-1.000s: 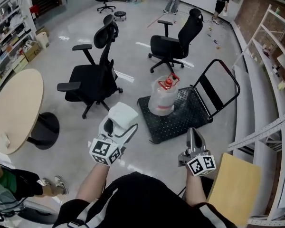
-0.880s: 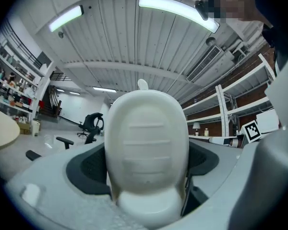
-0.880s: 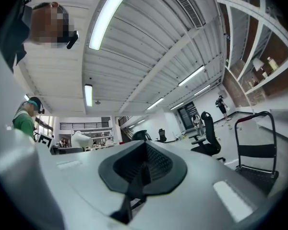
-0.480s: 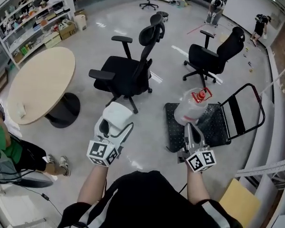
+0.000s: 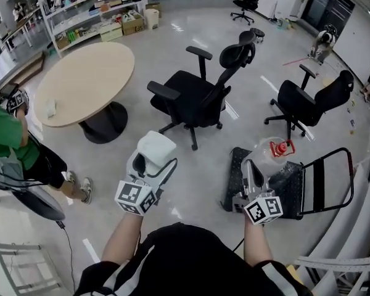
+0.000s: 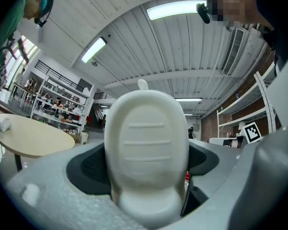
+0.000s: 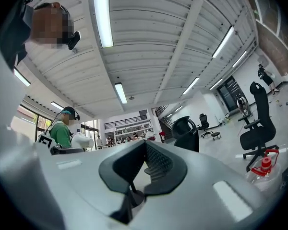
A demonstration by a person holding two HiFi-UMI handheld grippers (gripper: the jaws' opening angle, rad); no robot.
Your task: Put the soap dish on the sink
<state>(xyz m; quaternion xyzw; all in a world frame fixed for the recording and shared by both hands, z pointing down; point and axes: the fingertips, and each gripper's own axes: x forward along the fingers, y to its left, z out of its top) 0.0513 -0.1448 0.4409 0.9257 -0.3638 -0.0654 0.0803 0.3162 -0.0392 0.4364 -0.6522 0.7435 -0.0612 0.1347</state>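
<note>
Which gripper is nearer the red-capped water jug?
Right. The right gripper is just left of the water jug; the left gripper, holding the soap dish, is farther left.

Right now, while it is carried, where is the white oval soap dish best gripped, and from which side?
Probably across its narrow width, on the two long side rims, coming from one rounded end, as the left gripper holds the white oval plastic soap dish: those sides run nearly parallel, while the ends curve away.
</note>
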